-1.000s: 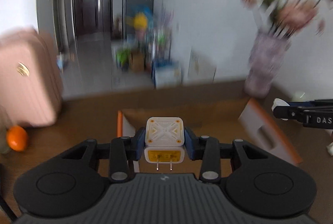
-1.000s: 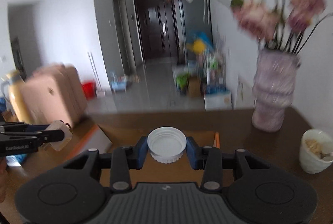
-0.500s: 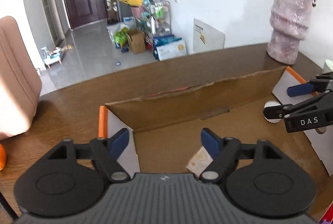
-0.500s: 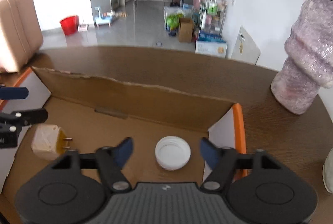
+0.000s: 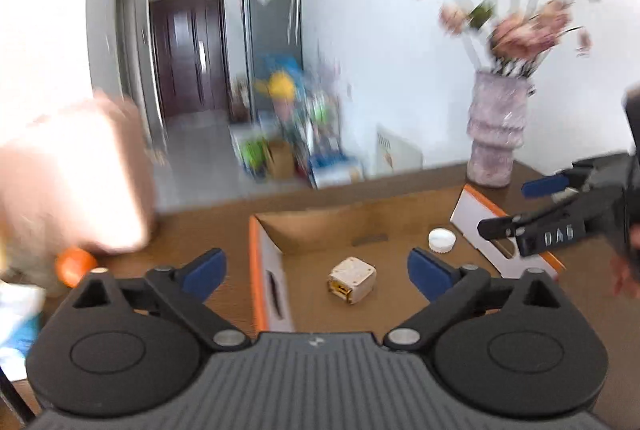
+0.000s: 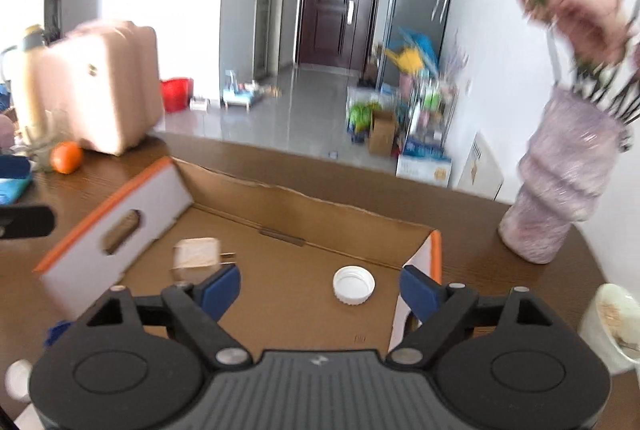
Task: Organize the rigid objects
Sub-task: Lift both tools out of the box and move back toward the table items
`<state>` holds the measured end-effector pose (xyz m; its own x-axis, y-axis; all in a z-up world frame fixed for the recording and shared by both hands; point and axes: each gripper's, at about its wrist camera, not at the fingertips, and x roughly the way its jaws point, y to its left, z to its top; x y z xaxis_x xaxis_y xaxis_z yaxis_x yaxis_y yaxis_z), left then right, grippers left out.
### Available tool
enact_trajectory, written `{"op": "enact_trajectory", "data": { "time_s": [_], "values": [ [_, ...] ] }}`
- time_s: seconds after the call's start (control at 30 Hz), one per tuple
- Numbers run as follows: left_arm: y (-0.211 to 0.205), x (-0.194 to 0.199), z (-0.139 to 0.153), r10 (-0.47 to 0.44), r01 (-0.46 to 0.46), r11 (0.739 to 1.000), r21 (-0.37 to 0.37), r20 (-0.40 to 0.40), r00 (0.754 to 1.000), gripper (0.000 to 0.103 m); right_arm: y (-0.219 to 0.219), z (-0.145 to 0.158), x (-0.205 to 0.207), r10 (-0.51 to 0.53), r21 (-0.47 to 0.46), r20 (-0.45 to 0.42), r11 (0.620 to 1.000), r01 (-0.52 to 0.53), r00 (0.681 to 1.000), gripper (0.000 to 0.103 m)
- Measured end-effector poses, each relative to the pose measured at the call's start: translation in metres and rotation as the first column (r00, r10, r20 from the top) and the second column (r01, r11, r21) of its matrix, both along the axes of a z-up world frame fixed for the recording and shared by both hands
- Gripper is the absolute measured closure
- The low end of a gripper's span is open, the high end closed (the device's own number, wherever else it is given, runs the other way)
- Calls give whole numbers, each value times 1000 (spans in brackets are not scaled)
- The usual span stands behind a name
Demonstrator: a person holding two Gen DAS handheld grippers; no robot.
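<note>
A white plug adapter (image 5: 352, 280) with an orange face lies on the floor of an open cardboard box (image 5: 320, 226). A white bottle cap (image 5: 441, 240) lies further right in the same box. My left gripper (image 5: 318, 272) is open and empty, raised above the box's left part. My right gripper (image 6: 320, 290) is open and empty, raised over the box's right part, with the cap (image 6: 354, 285) below between its fingers and the adapter (image 6: 198, 255) to the left. The right gripper also shows in the left wrist view (image 5: 532, 206).
The box (image 6: 304, 218) stands on a brown wooden table (image 6: 472, 226). A purple vase with pink flowers (image 6: 556, 186) stands at the back right, a white cup (image 6: 612, 326) at the right. An orange (image 6: 66, 157) and a pink suitcase (image 6: 96, 86) are at the left.
Both grippers opened, dropped the adapter and the cap into the box, and have since lifted up and back from the box.
</note>
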<state>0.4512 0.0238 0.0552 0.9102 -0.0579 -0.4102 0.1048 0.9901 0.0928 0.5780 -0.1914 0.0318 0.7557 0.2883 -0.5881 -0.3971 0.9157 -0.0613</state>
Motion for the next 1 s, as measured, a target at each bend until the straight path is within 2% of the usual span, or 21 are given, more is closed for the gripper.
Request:
{"op": "enact_trajectory", "data": {
  "time_s": [0.07,0.13,0.3,0.37,0.47,0.63,0.7,0.83,0.9,1.0],
  "values": [
    [-4,-50,3,11,-12,1000,24,74,997,0,-4,14,-35,10,27,29,1000,-10,1000,17],
    [-12,-86,6,10,-14,999,33,109,994,0,-9,28,-74,13,74,72,997,-18,997,16],
    [-12,-169,8,47,-59,997,52,211,976,0,-21,60,-175,-16,157,234,987,-22,972,8],
    [-7,-194,8,70,-78,997,28,229,971,0,-27,67,-213,-48,180,307,984,-8,951,8],
    [0,-230,12,58,-56,998,-14,289,956,0,-35,70,-270,-126,209,390,977,45,912,8],
    [7,-278,29,42,-19,998,-59,432,901,0,-49,68,-359,-233,270,494,957,107,838,7],
    [6,-292,37,31,1,997,-72,447,894,0,-52,68,-390,-267,278,532,951,133,803,0],
    [4,-329,34,25,2,998,-55,489,872,0,-56,59,-444,-300,291,581,945,150,757,0],
    [6,-343,23,23,-2,999,-45,473,881,0,-54,48,-464,-284,277,595,951,141,752,0],
    [15,-358,0,54,-27,997,-71,422,905,0,-53,26,-485,-288,276,580,950,149,762,0]
  ]
}}
